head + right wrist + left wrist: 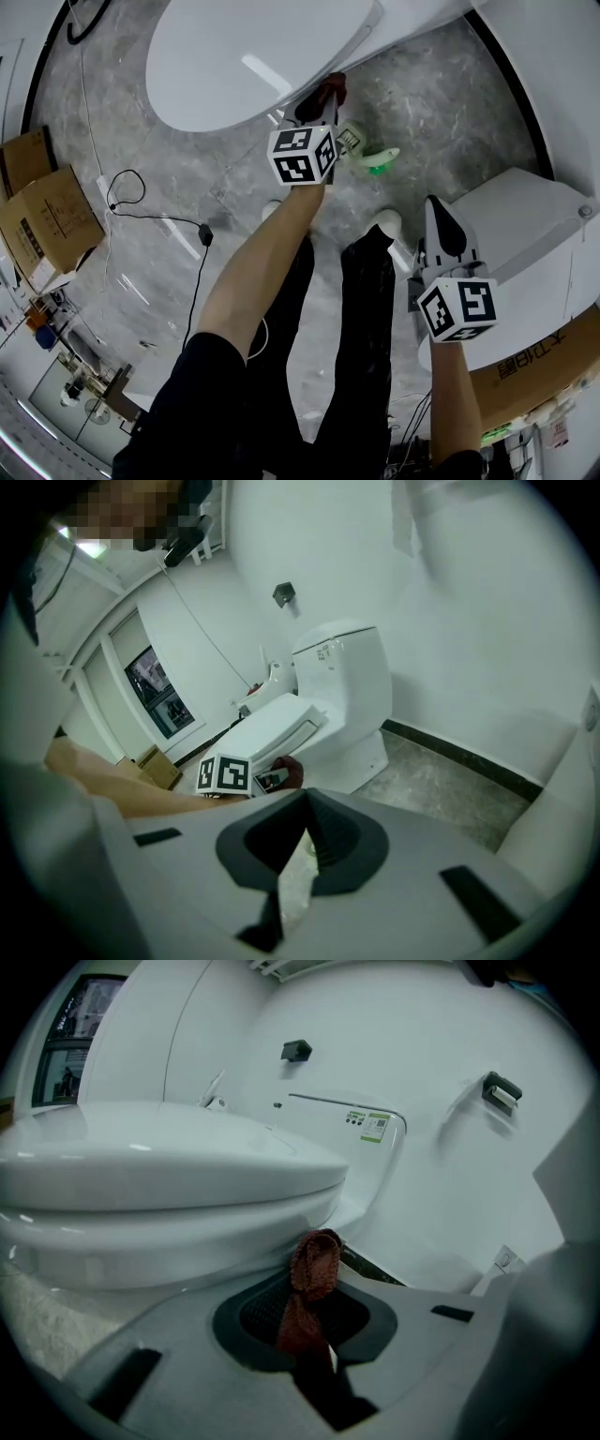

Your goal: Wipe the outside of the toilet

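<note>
The grey marbled floor [441, 103] runs under everything here. On it stands the white ceramic toilet [244, 56] with its lid down, set against the white wall. A white boxy unit [525, 225] sits at the person's right. Two brown cardboard boxes [47, 220] lie well apart from the toilet on the left, with a thin black cable [155, 217] trailing between.

The left gripper [323, 105] reaches in low at the side of the toilet, its fingers closed on a dark red woven cloth [316, 1258]. The bunched end of the cloth sticks up past the fingertips and meets the outside of the bowl just under the seat rim.

The right gripper [305, 803] hangs back beside the white unit, away from the toilet. Its fingers are closed tip to tip with nothing between them.

A small white and green plastic object [370, 153] lies on the floor just beside the left gripper; I cannot tell what it is.
</note>
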A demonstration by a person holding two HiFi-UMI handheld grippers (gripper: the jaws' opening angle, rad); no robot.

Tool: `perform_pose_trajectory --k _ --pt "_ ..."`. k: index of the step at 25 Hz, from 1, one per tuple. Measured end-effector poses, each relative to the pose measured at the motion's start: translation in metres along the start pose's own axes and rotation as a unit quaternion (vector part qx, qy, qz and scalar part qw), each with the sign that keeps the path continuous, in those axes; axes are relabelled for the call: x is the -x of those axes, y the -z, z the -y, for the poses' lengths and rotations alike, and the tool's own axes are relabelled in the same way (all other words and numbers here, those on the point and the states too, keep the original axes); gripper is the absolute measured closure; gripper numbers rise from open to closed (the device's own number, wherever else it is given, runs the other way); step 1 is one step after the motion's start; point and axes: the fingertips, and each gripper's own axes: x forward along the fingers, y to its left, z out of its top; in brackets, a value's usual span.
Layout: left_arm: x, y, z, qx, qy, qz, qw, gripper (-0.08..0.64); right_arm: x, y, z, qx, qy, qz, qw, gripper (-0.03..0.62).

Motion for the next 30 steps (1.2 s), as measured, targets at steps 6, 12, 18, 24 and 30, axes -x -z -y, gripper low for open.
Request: perform_pose_trajectory --k 6,12,18,24,30 --pt "0.022 0.007 -0.020 0.009 -0.008 0.000 0.9999 0.506 -0.007 0.005 -0.020 0.007 -0.006 -0.009 1.000 0.591" --pt "0.045 0.016 -0.046 0.010 -0.011 -0.006 0.9999 0.506 -0.017 0.004 -0.048 0.018 -0.018 -0.012 1.000 0.591" --pt "0.071 0.022 -0.077 0.000 -0.008 -0.021 0.9998 0.506 -0.032 0.005 -0.081 0.019 -0.027 -0.018 0.999 0.591" --pt "0.099 0.026 -0.112 -0.009 -0.005 -0.036 0.9993 0.506 -0.044 0.009 -0.117 0.023 -0.037 -0.027 0.999 0.591" --pt "0.124 0.031 -0.157 -0.011 -0.020 -0.050 0.9985 0.506 -0.058 0.011 -0.147 0.033 -0.046 -0.037 0.998 0.591"
